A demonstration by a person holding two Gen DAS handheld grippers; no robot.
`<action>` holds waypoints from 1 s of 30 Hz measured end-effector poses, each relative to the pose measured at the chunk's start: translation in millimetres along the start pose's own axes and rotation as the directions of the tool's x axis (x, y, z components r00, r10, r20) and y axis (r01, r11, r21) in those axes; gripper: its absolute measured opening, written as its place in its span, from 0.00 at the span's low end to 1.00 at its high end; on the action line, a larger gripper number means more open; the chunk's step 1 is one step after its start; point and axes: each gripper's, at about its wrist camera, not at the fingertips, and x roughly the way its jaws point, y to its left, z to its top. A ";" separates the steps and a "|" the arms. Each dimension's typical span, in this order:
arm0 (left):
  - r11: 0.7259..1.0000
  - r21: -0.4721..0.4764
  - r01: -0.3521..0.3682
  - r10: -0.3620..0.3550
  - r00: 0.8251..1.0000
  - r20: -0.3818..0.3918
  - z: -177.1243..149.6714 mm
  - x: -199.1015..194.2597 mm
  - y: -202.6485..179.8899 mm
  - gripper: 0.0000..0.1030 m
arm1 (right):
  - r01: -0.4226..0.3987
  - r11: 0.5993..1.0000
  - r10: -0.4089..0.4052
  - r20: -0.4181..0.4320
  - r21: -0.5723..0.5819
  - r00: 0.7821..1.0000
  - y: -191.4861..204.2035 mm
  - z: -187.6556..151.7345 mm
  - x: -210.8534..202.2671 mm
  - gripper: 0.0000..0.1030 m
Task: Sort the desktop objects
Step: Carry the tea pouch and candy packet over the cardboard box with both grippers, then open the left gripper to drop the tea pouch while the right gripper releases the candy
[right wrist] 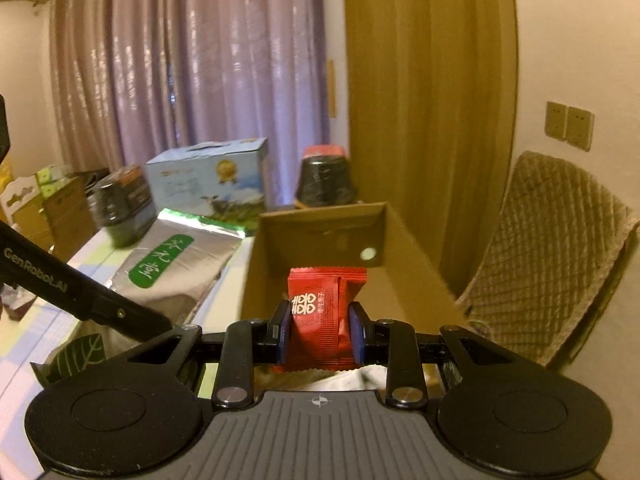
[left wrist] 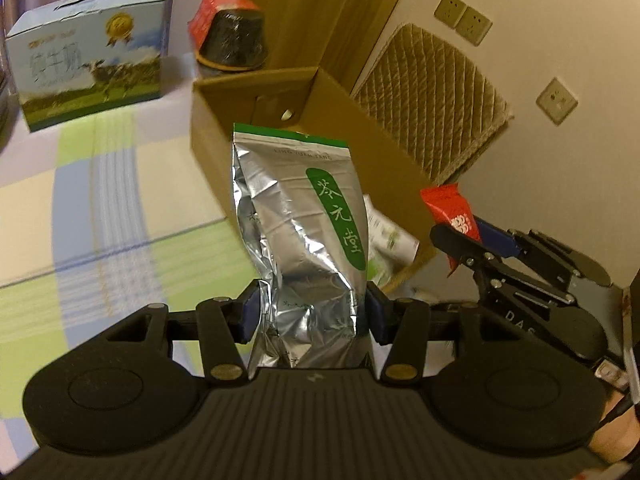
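My left tongs: my left gripper (left wrist: 312, 312) is squeezed onto a shiny silver foil bag with a green label (left wrist: 298, 236). The blue pads press the bag's lower part from both sides. The bag stands up tall between the fingers.

Where the silver bag is: it is up in the air in front of the open brown cardboard box (left wrist: 304, 128). From my right camera the same silver bag (right wrist: 176, 264) shows just left of the box (right wrist: 320, 248), lying tilted.

My right tongs: my right gripper (right wrist: 320, 332) is squeezed onto a small red candy packet with white letters (right wrist: 322, 312). The pads pinch its middle, and its top and bottom stick out past them. In my left camera I see that gripper (left wrist: 464, 236) on the right, with the red packet (left wrist: 450, 212) poking up out of it.

Where the red packet is: it is held near the closest edge of the brown box, in front of the box's open top.

Inside the brown box: I see the bare back wall with a round hole in it. I cannot tell what lies at the bottom.

Beside the box: a white and green packet (left wrist: 390, 240) peeks out behind the silver bag, low against the box's side.

Farther back on the checked tablecloth (left wrist: 112, 200): a light blue carton with a cow picture (left wrist: 88, 56), and a dark jar with a red lid (left wrist: 230, 36) right behind the box. My right camera also shows another dark jar (right wrist: 120, 208), blurry, left of the blue carton.
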 end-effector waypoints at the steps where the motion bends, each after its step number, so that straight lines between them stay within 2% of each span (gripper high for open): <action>1: 1.000 -0.006 0.001 -0.001 1.000 0.002 6.8 4.2 -3.0 0.45 | 0.007 1.000 -0.007 0.000 -0.001 1.000 -5.9 3.7 3.6 0.26; 9: 0.999 -0.052 -0.001 0.001 1.000 0.006 52.1 44.4 -16.6 0.45 | 0.028 1.000 -0.028 -0.005 0.002 1.000 -41.5 22.0 32.5 0.26; 16: 0.996 -0.086 -0.013 0.013 1.000 -0.008 74.7 79.3 -17.8 0.45 | 0.027 0.999 -0.027 -0.018 0.022 0.999 -64.8 29.0 61.7 0.26; 22: 0.989 -0.145 -0.021 0.023 1.000 0.011 82.1 98.4 -3.9 0.49 | 0.026 0.999 -0.025 -0.030 0.039 0.999 -76.4 30.7 84.7 0.26; 30: 0.989 -0.144 -0.043 0.053 0.996 0.067 76.4 83.6 10.3 0.50 | 0.005 0.998 -0.002 -0.048 0.065 0.999 -79.3 31.4 104.9 0.26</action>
